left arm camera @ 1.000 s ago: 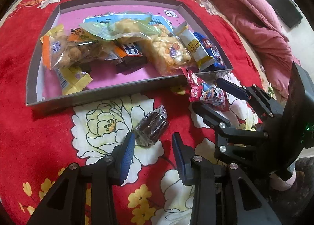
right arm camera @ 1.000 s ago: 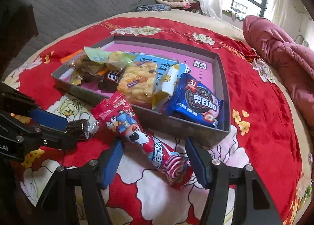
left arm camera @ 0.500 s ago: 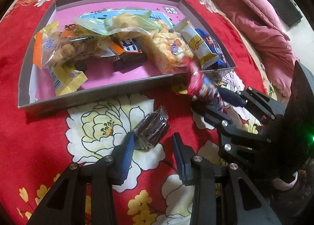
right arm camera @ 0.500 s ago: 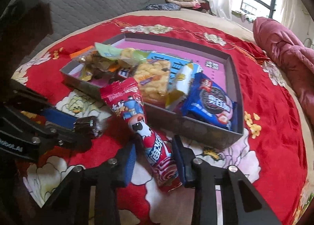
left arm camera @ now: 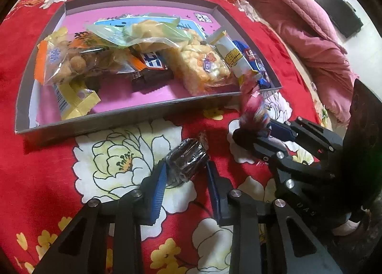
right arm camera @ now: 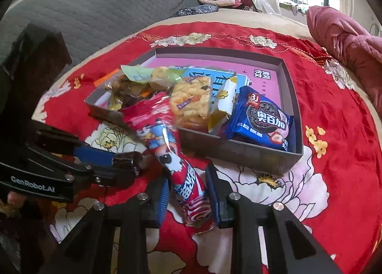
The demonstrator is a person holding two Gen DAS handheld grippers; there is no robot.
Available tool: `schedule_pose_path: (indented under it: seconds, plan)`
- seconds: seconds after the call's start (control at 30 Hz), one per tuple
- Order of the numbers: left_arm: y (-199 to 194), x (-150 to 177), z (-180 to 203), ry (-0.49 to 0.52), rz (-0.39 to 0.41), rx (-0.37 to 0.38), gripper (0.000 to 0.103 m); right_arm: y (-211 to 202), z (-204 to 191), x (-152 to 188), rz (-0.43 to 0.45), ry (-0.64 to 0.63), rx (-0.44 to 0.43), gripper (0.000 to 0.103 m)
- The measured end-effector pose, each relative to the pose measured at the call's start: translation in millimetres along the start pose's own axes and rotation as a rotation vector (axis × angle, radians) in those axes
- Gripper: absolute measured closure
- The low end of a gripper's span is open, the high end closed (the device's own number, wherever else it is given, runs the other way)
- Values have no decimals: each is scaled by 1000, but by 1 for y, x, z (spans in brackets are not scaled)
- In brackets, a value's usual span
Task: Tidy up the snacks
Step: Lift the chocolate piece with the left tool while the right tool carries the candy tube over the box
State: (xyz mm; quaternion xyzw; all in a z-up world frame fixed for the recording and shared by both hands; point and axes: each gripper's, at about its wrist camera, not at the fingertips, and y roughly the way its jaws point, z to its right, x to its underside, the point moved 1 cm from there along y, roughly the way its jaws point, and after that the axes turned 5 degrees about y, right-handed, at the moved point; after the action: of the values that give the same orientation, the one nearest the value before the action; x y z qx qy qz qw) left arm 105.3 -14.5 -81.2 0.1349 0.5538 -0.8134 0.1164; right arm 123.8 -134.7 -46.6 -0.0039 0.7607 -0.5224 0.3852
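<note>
Both grippers closing on snacks beside the grey cardboard tray (right arm camera: 238, 152) on red floral bedspread (left arm camera: 35, 166).

Left gripper (left arm camera: 185, 173): fingers just narrowed, pressing both sides of the dark chocolate cake in clear wrapper (left arm camera: 187, 160), at tray's 6 o'clock on the bedspread. Right gripper (right arm camera: 188, 194): fingers just closed in, clamped on the long red-blue snack packet (right arm camera: 172, 152); its far end tilts up over the tray's near wall. Tray holds blue cookie pack (right arm camera: 262, 121), yellow puffed-rice bar (right arm camera: 191, 104), other wrapped snacks.
</note>
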Motion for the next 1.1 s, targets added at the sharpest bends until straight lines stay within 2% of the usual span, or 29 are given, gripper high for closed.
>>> schedule_pose_path:
  seconds: [0.4, 0.57, 0.8, 1.1]
  plan:
    - [-17, 0, -4, -17, 41, -5, 75, -5, 2, -2, 12, 45, -33, 86]
    - [-21, 1, -6, -22, 49, -3, 77, -13, 7, -5, 42, 87, -58, 87]
    - [-20, 3, -7, -33, 55, 20, 78, -15, 4, -5, 45, 81, -50, 87]
    - [-41, -2, -6, -31, 118, 32, 78, -24, 7, -11, 90, 103, -64, 87]
